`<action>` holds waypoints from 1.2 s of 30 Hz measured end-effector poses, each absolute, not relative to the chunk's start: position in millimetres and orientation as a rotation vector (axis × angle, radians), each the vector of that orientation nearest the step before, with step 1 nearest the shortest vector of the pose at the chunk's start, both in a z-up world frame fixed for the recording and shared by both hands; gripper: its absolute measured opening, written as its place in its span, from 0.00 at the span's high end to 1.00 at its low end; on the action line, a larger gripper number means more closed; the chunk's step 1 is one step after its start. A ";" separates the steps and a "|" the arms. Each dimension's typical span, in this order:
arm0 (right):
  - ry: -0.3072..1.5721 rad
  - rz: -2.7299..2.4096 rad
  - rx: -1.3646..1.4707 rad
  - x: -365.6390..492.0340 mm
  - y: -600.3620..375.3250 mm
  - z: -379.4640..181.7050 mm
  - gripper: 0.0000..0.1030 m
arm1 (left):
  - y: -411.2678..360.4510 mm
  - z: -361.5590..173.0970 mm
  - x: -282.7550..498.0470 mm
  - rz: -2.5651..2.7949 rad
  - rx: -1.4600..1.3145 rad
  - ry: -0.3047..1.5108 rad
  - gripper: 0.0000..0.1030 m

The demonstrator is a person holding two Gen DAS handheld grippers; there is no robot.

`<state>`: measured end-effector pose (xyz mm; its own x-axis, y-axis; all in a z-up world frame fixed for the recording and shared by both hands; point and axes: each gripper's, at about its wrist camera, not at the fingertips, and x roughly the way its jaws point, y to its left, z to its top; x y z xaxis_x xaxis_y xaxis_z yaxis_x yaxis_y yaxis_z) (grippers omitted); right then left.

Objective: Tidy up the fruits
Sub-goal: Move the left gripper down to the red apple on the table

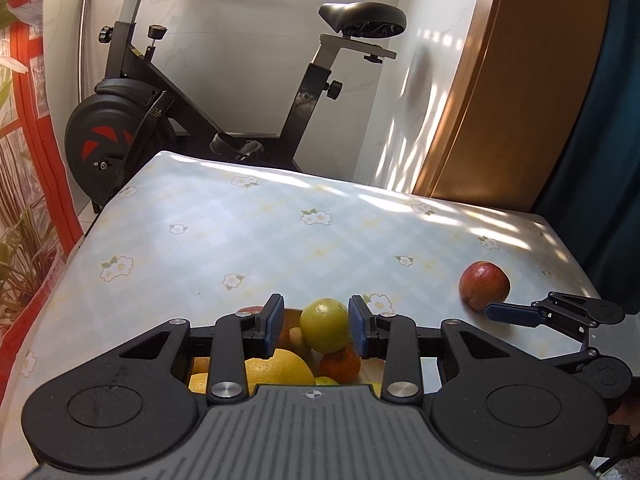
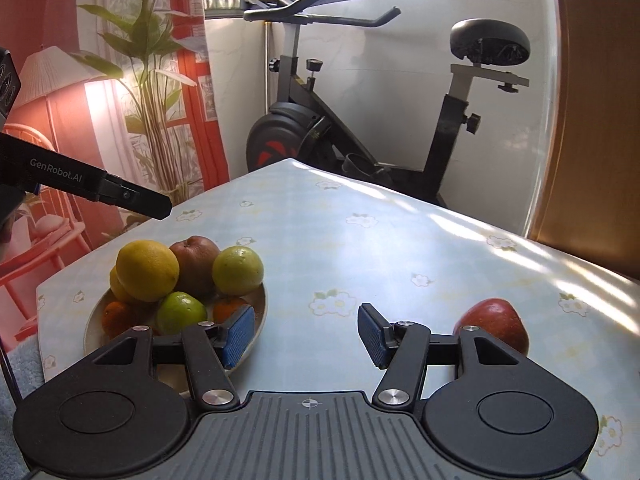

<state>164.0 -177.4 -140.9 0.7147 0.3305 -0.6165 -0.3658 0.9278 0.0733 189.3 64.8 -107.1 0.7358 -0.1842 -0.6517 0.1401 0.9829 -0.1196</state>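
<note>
Nearest the lens, both views: my own black linkage arms and blue-padded jaws.

Item 1. Left gripper [image 1: 316, 328], lower centre of the left view. Jaws part-open, pads either side of a yellow-green round citrus [image 1: 326, 324] but with a gap showing on each side; nothing gripped.

Item 2. Right gripper [image 2: 306, 336], lower centre of the right view. Jaws open over bare tablecloth, holding nothing.

Item 3. Loose red apple [image 2: 496, 324], lower right of the right view, alone on the pale blue checked tablecloth with white flowers [image 2: 360, 240], just right of my right jaw and outside it.

Item 4. Shallow cream round plate [image 2: 262, 300], lower left of the right view. Contents, heaped: large yellow citrus [image 2: 147, 270], brownish-red apple [image 2: 196, 266], the yellow-green citrus, a green lime [image 2: 180, 312], two small orange mandarins [image 2: 230, 308], one at each side.

Risks, as I judge them:
- The heap is tall and rounded; adding the apple on top, or nudging the yellow-green fruit with my left pads, could send fruit rolling off the plate.
- The loose apple is off-centre to my right jaws; closing from here would miss it or push it towards the table edge.

Background: black exercise bike [image 1: 224, 92], upper centre.
</note>
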 end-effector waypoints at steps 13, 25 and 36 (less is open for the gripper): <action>0.679 0.238 -0.029 161.1 -260.1 -162.8 0.45 | -18.8 -122.4 229.5 -0.304 -0.018 0.731 0.64; 0.690 0.153 0.083 168.9 -295.4 -188.0 0.40 | -107.3 -154.2 295.7 -0.421 -0.044 0.851 0.59; 0.664 0.153 0.168 176.8 -299.2 -203.3 0.36 | -129.5 -175.3 322.7 -0.466 -0.022 0.950 0.59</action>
